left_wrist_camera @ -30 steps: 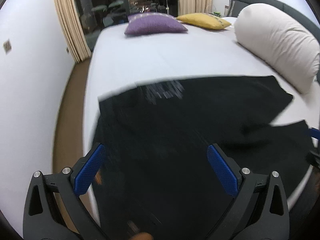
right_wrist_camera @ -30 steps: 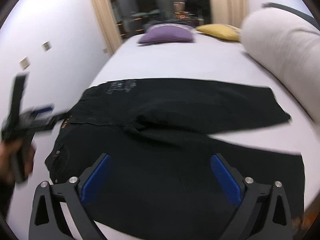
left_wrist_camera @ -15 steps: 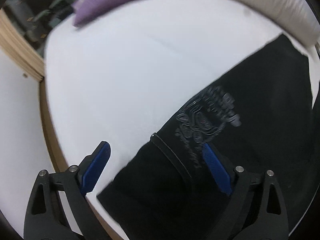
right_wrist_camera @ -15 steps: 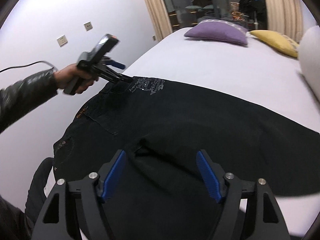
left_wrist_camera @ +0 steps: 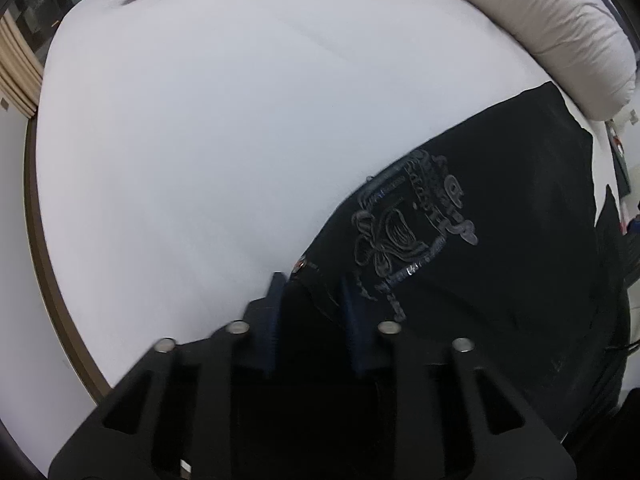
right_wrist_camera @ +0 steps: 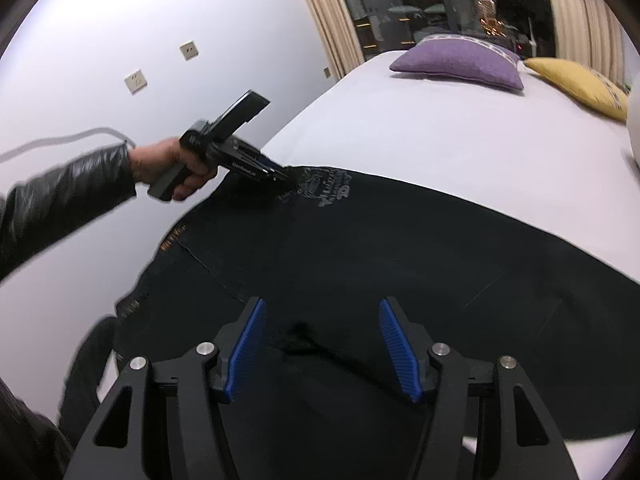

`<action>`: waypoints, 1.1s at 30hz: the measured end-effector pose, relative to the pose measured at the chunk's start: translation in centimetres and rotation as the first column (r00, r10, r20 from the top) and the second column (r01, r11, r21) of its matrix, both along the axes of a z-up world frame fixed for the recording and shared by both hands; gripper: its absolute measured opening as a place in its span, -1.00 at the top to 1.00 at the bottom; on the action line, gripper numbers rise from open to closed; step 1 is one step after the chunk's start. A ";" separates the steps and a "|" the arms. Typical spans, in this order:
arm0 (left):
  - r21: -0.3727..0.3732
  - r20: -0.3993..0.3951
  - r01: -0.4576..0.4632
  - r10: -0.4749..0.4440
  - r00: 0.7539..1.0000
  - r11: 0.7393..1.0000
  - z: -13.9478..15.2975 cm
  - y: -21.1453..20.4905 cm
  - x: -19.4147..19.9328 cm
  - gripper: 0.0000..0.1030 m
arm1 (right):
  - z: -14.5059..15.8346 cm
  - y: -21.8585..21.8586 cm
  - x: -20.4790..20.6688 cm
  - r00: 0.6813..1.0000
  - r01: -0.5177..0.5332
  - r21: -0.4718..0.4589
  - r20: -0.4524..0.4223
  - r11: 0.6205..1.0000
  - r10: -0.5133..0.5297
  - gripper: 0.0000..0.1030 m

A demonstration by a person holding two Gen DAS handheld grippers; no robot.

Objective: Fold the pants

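Two tongs: one in each hand, both over black pants point(right_wrist_camera: 400, 248) spread flat on a white bed point(right_wrist_camera: 460, 144).
Right tongs point(right_wrist_camera: 320, 344): blue pads parted wide, holding nothing, poised above the crotch seam where the two legs meet.
Left tongs point(left_wrist_camera: 310, 308): pads drawn close together on the waistband edge by a metal rivet point(left_wrist_camera: 298, 266); the fabric sits between them, so they look clamped on the pants, though blur softens the contact.
Left hand point(right_wrist_camera: 176, 164): wraps the tool's handle, sleeve of a black leather jacket point(right_wrist_camera: 64, 196) behind it.
Pants detail: grey printed emblem point(left_wrist_camera: 412, 228) just beyond the left tongs.
Far end: purple cushion point(right_wrist_camera: 460, 62), yellow cushion point(right_wrist_camera: 576, 86), white bolster pillow point(left_wrist_camera: 552, 28), curtains point(right_wrist_camera: 328, 20) framing a dark window.
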State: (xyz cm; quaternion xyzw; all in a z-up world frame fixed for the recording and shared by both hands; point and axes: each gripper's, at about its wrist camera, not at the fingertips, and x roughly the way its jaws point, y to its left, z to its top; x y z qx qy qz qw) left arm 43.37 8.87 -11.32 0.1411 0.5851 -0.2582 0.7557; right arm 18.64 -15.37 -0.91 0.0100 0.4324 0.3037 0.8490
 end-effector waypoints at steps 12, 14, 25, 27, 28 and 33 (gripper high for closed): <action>0.029 0.282 0.070 -0.076 0.957 0.997 5.2 -1.2 -4.9 0.86 | 2.8 9.1 9.8 0.958 -0.234 -0.324 0.085 0.917 0.275 -0.22; 0.017 0.310 0.077 -0.078 0.948 0.997 5.1 -1.6 -5.8 0.86 | 2.0 10.4 12.2 0.951 -0.248 -0.372 0.080 0.895 0.297 -0.22; 0.034 0.380 0.093 -0.099 0.920 0.995 5.4 -0.7 -8.4 0.86 | -3.9 11.8 20.2 0.952 -0.303 -0.440 -0.096 0.845 0.292 0.62; 0.028 0.386 0.085 -0.089 0.918 0.996 5.2 -0.8 -9.1 0.86 | -3.8 11.2 20.1 0.956 -0.292 -0.409 -0.105 0.864 0.273 0.82; 0.024 0.388 0.080 -0.083 0.918 0.997 5.2 -0.7 -9.2 0.86 | -3.6 10.8 20.1 0.960 -0.280 -0.386 -0.113 0.879 0.256 0.82; 0.003 0.395 0.058 -0.055 0.917 0.998 6.0 0.2 -10.2 0.87 | -2.4 9.4 19.5 0.984 -0.129 -0.228 -0.147 0.965 0.096 0.87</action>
